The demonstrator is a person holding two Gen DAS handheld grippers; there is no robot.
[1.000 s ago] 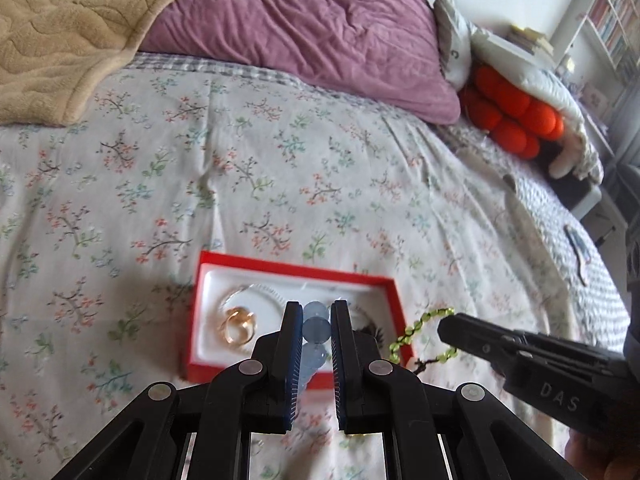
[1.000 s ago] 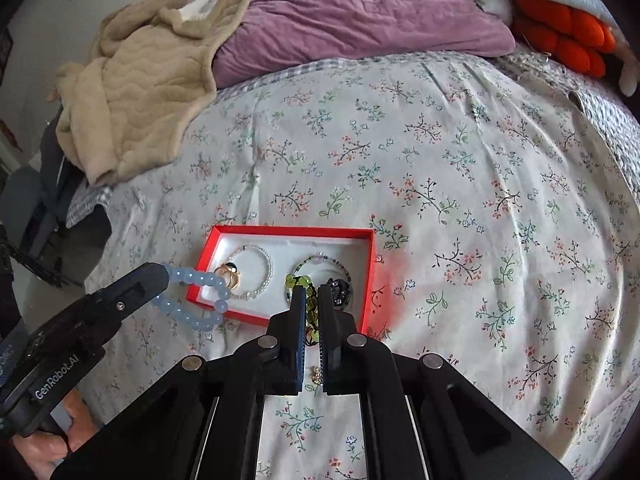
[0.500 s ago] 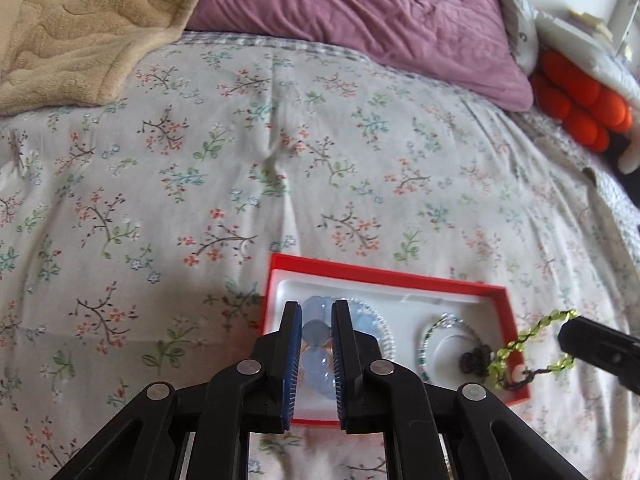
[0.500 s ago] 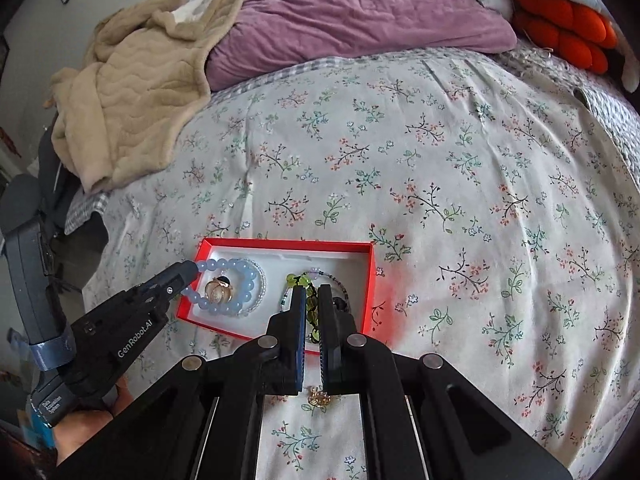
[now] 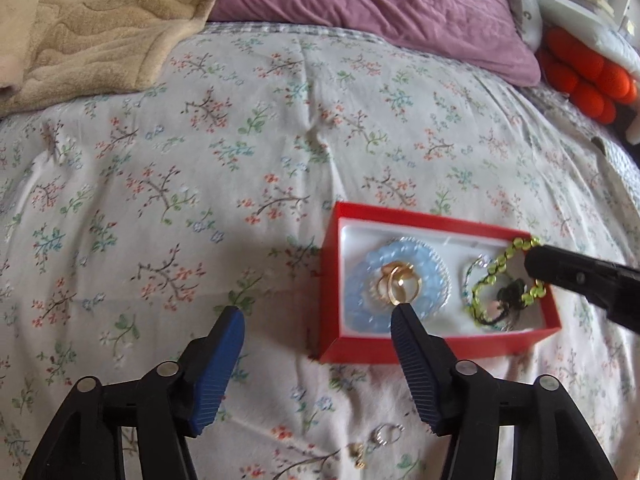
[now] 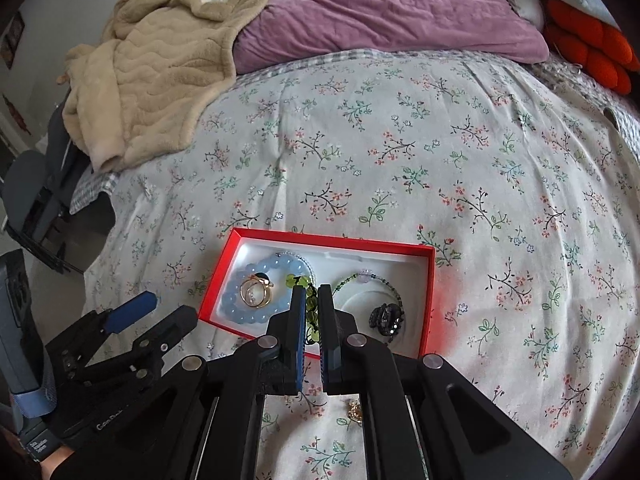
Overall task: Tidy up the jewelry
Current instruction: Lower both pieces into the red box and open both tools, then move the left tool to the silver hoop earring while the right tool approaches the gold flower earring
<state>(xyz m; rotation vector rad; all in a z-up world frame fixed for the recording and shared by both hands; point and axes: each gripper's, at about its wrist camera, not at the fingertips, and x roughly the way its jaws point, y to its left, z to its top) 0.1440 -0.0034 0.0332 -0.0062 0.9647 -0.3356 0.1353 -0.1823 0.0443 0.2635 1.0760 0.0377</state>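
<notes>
A red box (image 5: 420, 218) (image 6: 332, 242) with a white lining lies on the floral bedsheet. A pale blue bead bracelet (image 5: 360, 284) (image 6: 236, 300) rests in its left part, around some gold rings (image 5: 400, 286) (image 6: 256, 292). My left gripper (image 5: 318, 314) (image 6: 175, 306) hovers at the box's left front corner. Its jaws are opening with nothing between them. My right gripper (image 6: 311, 292) (image 5: 536, 264) is shut on a green bead bracelet (image 5: 492, 276) (image 6: 294, 280), which hangs over the box's right part above a dark beaded bracelet (image 6: 364, 276) and a black piece (image 6: 386, 316).
Small loose pieces lie on the sheet in front of the box: silver hoops (image 5: 386, 436) and a gold item (image 5: 358, 454) (image 6: 354, 408). A beige blanket (image 6: 152, 64), a purple pillow (image 6: 392, 12) and an orange cushion (image 6: 592, 44) sit at the far side. The bed's left edge drops off (image 6: 60, 216).
The left gripper opened and let the blue bracelet drop into the box's left part, around the rings. The right gripper carried the green bracelet from beside the box to over its right part.
</notes>
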